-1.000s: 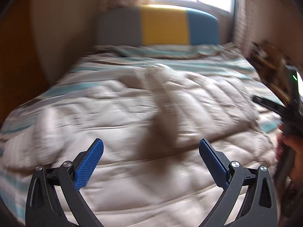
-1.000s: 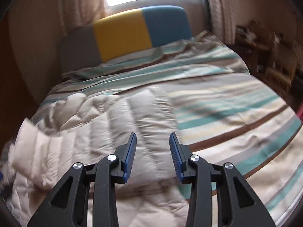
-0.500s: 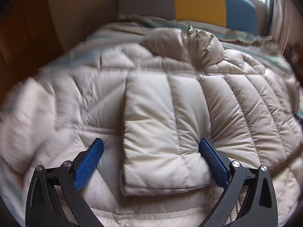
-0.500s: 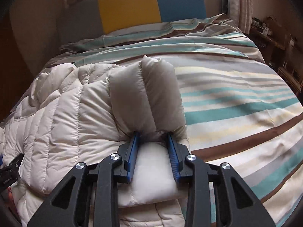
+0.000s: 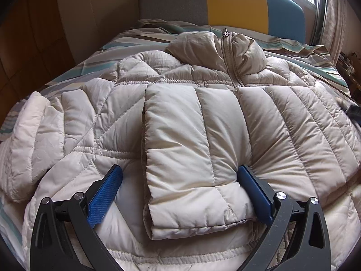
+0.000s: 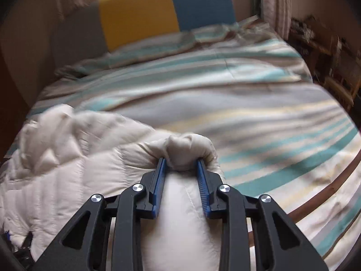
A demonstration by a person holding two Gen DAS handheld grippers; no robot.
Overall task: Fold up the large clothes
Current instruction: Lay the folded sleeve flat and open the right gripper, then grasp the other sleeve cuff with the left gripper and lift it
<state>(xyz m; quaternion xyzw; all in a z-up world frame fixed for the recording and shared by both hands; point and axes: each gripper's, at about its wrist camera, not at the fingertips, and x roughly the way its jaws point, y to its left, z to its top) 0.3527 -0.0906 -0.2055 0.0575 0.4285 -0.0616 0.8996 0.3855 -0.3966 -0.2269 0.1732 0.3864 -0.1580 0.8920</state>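
A large beige puffer jacket [image 5: 282, 122] lies front up on the striped bed, zipper and collar [image 5: 225, 45] towards the headboard. One sleeve [image 5: 187, 158] lies folded across its chest. My left gripper [image 5: 180, 194] is open, its blue pads either side of that sleeve's cuff end, resting on the jacket. In the right wrist view my right gripper [image 6: 181, 169] is shut on a bunched part of the jacket [image 6: 187, 149] at its right edge and holds it lifted; the rest of the jacket [image 6: 67, 158] spreads to the left.
The striped duvet [image 6: 259, 103] covers the bed, bare to the right of the jacket. A grey, yellow and blue headboard [image 5: 234, 4] stands at the far end under a window. Cluttered wooden shelves [image 6: 327, 52] stand at the right; a wall and wooden panel are on the left.
My left gripper moved forward over the jacket and settled around the folded sleeve. My right gripper reached the jacket's right edge, closed on it and pulled it up, bunching the fabric.
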